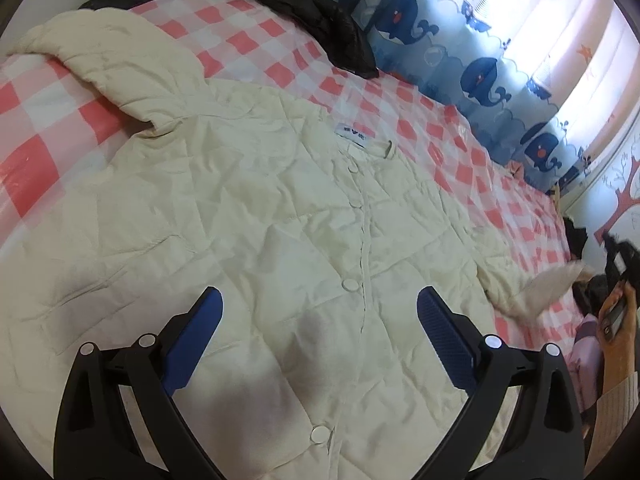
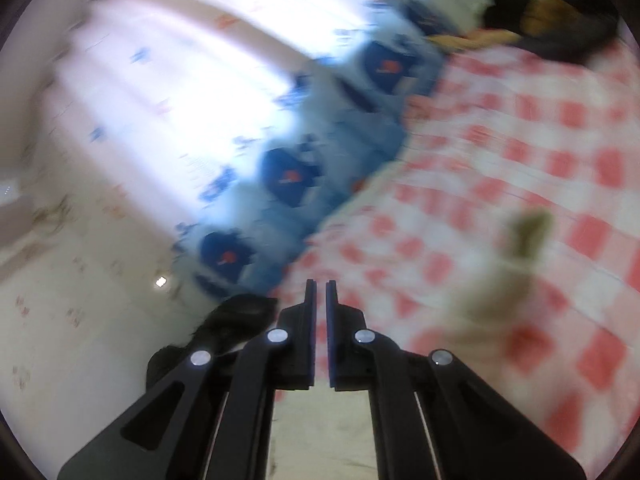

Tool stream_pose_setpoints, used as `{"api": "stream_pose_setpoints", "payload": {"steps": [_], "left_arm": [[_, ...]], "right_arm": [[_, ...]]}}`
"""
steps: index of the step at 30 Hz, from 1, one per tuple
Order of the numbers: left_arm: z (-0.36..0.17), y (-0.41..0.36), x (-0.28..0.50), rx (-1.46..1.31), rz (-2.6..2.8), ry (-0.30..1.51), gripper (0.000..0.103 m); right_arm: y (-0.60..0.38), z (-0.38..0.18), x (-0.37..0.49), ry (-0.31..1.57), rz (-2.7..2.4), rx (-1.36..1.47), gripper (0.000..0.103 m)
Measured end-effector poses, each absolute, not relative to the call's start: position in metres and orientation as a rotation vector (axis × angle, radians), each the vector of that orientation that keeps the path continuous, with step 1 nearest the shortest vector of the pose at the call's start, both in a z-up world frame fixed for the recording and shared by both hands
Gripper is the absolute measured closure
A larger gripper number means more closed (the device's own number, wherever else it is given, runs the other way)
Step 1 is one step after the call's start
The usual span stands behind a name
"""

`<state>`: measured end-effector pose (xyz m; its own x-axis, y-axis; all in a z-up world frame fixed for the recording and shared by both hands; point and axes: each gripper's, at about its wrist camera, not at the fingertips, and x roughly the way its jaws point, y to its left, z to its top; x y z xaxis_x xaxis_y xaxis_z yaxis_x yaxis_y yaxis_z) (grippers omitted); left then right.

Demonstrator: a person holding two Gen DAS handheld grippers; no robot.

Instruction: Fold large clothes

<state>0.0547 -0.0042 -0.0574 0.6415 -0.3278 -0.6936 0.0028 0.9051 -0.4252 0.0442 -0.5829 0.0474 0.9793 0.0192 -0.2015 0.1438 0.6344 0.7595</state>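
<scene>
A large cream quilted jacket point(image 1: 256, 208) lies spread, buttons up, on the pink checked bed cover point(image 1: 48, 120). My left gripper point(image 1: 320, 294) hovers open over its lower front, blue pads either side of the button placket, nothing between them. At the far right a hand carries my right gripper point(image 1: 616, 260), and the jacket's sleeve point(image 1: 544, 288) rises off the bed toward it. In the blurred right wrist view my right gripper point(image 2: 320, 284) is shut, with cream sleeve cloth point(image 2: 496, 304) hanging beside and under its fingers.
A black garment point(image 1: 320, 20) lies at the bed's far edge. Whale-print curtains point(image 1: 480, 80) run along the far side under a bright window. Dark clothes point(image 2: 560, 20) are piled at one end of the bed. A wall with a tree drawing point(image 1: 624, 192) stands at the right.
</scene>
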Motion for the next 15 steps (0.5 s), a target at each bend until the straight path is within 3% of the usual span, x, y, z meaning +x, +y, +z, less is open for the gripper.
{"api": "stream_pose_setpoints", "payload": {"steps": [6, 7, 8, 9, 10, 15], "left_arm": [[-0.056, 0.012, 0.056, -0.465, -0.187, 0.879, 0.009], [-0.056, 0.015, 0.056, -0.486, -0.187, 0.886, 0.009], [-0.057, 0.017, 0.056, -0.496, -0.189, 0.889, 0.009], [-0.058, 0.02, 0.056, -0.513, -0.191, 0.896, 0.009], [-0.059, 0.02, 0.056, -0.519, -0.191, 0.9, 0.009], [-0.066, 0.013, 0.058, -0.506, -0.183, 0.921, 0.009]], "right_arm": [[-0.539, 0.083, 0.066, 0.277, 0.005, 0.837, 0.096], [-0.545, 0.077, 0.054, 0.285, -0.003, 0.846, 0.083], [-0.554, 0.067, 0.041, 0.297, -0.01, 0.866, 0.052], [-0.566, 0.054, 0.021, 0.307, -0.063, 0.89, 0.038], [-0.579, 0.039, 0.003, 0.308, -0.12, 0.911, 0.032], [-0.653, -0.065, -0.068, 0.407, -0.259, 1.172, 0.032]]}}
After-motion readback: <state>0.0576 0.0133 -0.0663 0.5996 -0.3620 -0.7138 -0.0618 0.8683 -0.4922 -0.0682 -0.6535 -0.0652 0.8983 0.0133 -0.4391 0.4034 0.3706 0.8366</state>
